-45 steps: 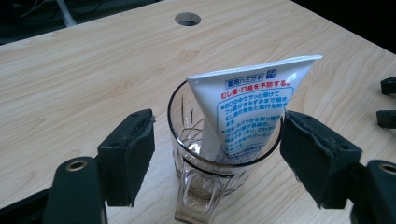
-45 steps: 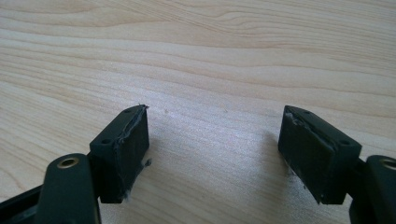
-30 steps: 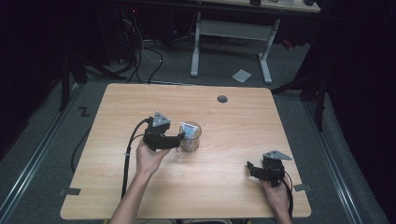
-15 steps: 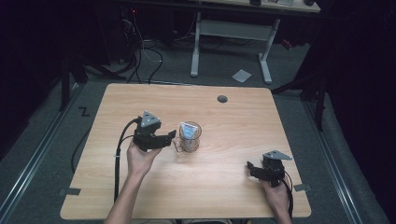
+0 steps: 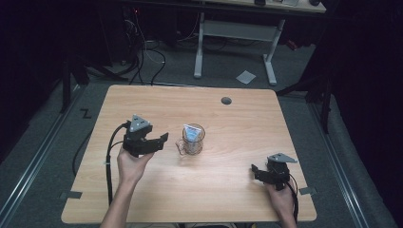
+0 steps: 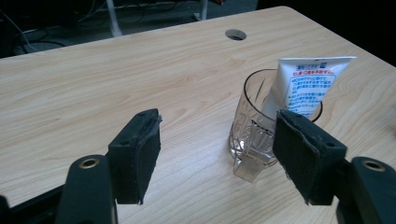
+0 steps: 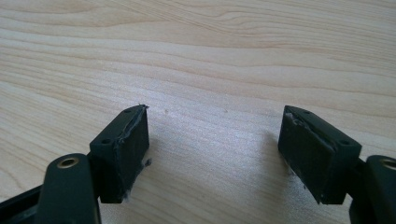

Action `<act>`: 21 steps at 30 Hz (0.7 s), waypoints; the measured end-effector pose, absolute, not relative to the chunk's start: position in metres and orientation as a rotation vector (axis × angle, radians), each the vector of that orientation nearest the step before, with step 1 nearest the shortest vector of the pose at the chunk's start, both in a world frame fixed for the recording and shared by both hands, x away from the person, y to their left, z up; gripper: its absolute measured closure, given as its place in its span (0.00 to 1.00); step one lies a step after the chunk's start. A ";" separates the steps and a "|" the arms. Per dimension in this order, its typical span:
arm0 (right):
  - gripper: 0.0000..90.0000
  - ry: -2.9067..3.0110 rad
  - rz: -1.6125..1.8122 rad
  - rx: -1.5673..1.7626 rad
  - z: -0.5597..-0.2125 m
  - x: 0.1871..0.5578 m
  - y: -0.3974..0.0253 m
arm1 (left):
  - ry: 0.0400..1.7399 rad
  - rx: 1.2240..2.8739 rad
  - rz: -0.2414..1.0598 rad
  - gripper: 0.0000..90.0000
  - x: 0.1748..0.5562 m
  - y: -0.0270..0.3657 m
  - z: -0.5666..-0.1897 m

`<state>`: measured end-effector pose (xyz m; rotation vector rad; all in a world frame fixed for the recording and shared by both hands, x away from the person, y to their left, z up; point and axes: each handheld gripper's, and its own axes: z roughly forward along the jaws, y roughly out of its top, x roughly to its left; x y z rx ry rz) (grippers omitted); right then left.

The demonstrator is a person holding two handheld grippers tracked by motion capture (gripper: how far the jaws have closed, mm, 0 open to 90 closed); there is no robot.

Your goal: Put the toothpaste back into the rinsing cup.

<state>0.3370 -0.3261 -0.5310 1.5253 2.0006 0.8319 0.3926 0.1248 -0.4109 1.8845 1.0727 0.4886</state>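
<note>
High view first: a glass mug (image 5: 192, 140) stands near the middle of the table (image 5: 237, 199), a white tube (image 5: 191, 133) standing inside it. The left gripper (image 5: 159, 141) sits just left of the mug, apart from it, jaws spread and holding nothing. Over by the right edge, toward the near corner, the right gripper (image 5: 254, 172) rests low, well away from the mug. A round cable hole (image 5: 226, 100) marks the far side.

Left gripper view now: the 2 black jaws stand wide apart, and the mug (image 6: 254, 135) sits just beyond the right-hand one, handle turned this way. The tube (image 6: 303, 86) leans against the mug's rim, printed end up. Nothing between the pads (image 6: 140, 156).

Right gripper view: jaws apart here too, bare wood (image 7: 210, 60) between them, nothing gripped.

So the placing looks done: tube in the mug, tongs free of it. What's left, by my read, is little more than clearing both hands off.
</note>
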 end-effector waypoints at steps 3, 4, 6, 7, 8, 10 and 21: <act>0.27 2.001 0.832 1.525 -0.531 0.337 -0.326 | 1.076 1.888 0.521 0.36 0.389 0.129 -0.409; 0.27 2.000 0.832 1.526 -0.531 0.337 -0.326 | 1.075 1.887 0.526 0.36 0.388 0.130 -0.409; 0.27 2.000 0.832 1.527 -0.531 0.337 -0.326 | 1.081 1.879 0.535 0.36 0.387 0.133 -0.409; 0.27 2.000 0.832 1.527 -0.531 0.337 -0.326 | 1.088 1.873 0.537 0.36 0.387 0.134 -0.409; 0.27 2.000 0.831 1.526 -0.531 0.337 -0.326 | 1.091 1.870 0.538 0.36 0.387 0.135 -0.409; 0.27 2.000 0.831 1.526 -0.531 0.337 -0.326 | 1.099 1.865 0.541 0.36 0.387 0.138 -0.410; 0.27 2.000 0.831 1.526 -0.531 0.337 -0.326 | 1.138 1.836 0.565 0.35 0.382 0.156 -0.415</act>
